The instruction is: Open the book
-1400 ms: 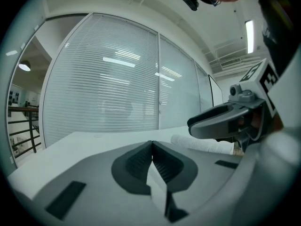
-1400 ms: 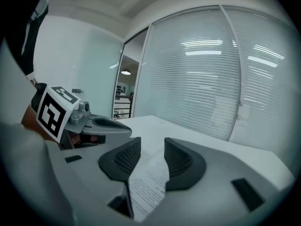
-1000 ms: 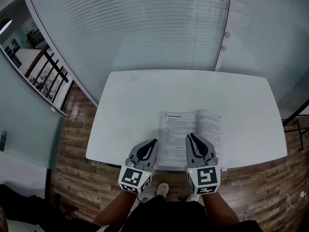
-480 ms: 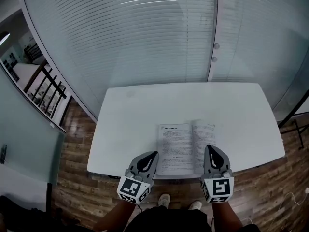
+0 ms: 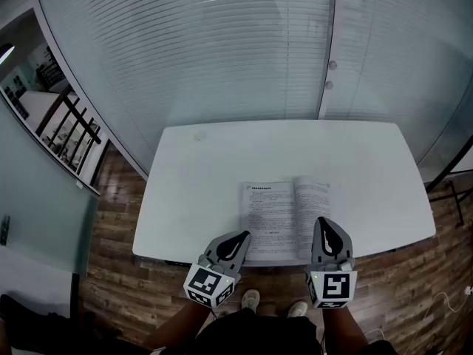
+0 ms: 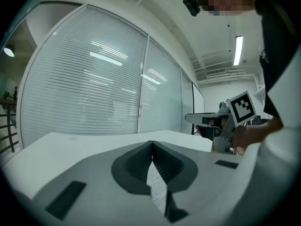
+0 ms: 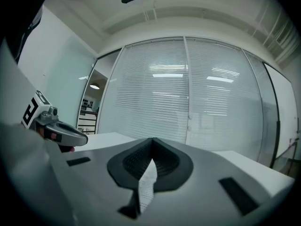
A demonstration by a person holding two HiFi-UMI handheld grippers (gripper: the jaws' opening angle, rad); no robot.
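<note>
The book (image 5: pixel 284 214) lies open and flat on the white table (image 5: pixel 199 191), near its front edge, with printed pages facing up. My left gripper (image 5: pixel 240 236) hovers at the front edge just left of the book, shut and holding nothing. My right gripper (image 5: pixel 324 221) is over the near edge of the right-hand page, also shut and holding nothing. In the left gripper view the jaws of the left gripper (image 6: pixel 151 143) meet at the tip, and a strip of printed page shows below through the slot behind it. The right gripper view shows the right gripper (image 7: pixel 152 139) the same way.
A glass wall with blinds (image 5: pixel 244 43) stands behind the table. Wooden floor (image 5: pixel 111 220) surrounds the table, and a railing (image 5: pixel 70 124) is at the far left. The person's feet (image 5: pixel 250 299) are under the front edge.
My right gripper has moved right, from over the book's middle to the right page's near edge. My left gripper has shifted a little to the right. The book stays open.
</note>
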